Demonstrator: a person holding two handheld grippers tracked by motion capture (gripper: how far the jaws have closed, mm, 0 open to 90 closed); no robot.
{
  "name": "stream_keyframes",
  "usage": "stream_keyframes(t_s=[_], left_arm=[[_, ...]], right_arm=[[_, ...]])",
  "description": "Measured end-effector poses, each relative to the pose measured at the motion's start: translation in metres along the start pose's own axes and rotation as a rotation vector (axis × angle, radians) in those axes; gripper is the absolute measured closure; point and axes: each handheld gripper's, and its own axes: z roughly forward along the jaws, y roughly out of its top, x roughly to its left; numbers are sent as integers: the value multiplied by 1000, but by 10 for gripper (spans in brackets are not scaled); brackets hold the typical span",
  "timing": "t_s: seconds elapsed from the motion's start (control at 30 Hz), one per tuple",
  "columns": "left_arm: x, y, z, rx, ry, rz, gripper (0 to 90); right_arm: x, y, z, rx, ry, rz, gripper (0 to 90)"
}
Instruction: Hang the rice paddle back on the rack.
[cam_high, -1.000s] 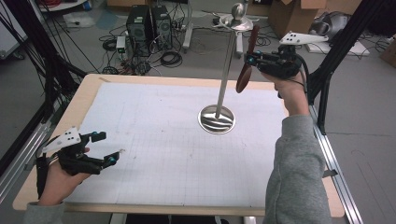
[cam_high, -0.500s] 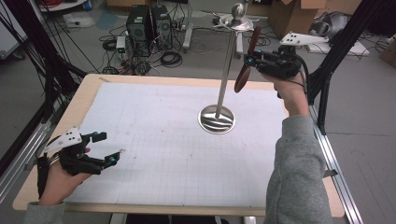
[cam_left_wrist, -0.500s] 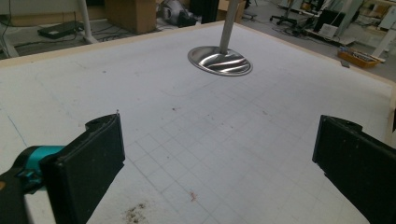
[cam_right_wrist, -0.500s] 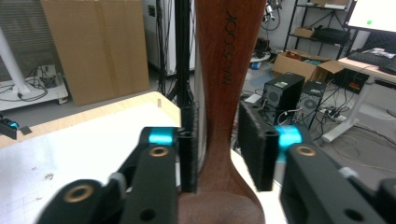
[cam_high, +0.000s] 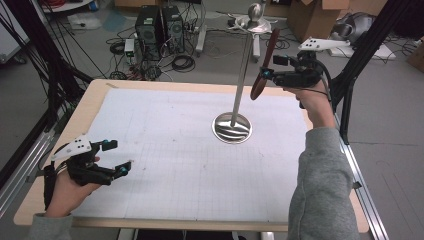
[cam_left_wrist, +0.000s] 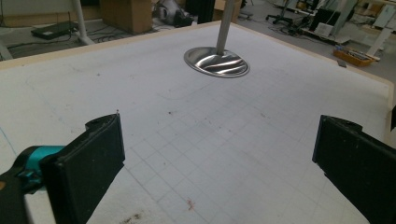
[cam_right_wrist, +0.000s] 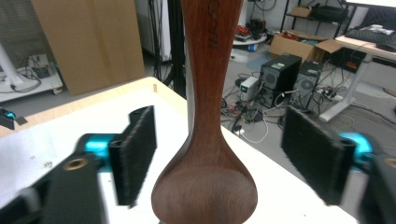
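Right tongs (cam_high: 270, 71) just spread, flanking hanging wooden spoon (cam_high: 263, 66) without touching; left tongs (cam_high: 119, 157) spread above table (cam_high: 165, 150).

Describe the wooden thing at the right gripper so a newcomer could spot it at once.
Start at the metal stand rising from its round base on the white gridded mat. Just right of its pole, near the top, hangs a dark brown wooden spoon, bowl end down, between the open pads of the right gripper, whose jaws have just been opening. It is the sole wooden, reddish-brown piece among metal and black parts.
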Motion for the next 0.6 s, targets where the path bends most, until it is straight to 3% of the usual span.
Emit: stream_keyframes(t_s=[0.23,0.6], left_arm=[[0,3,7,0,-17,2,27],[0,6,20,5,-34,9,27]], right_arm=[[2,-1,-4,22,-14,12,113],[-1,-15,-16,14,-30,31,90]])
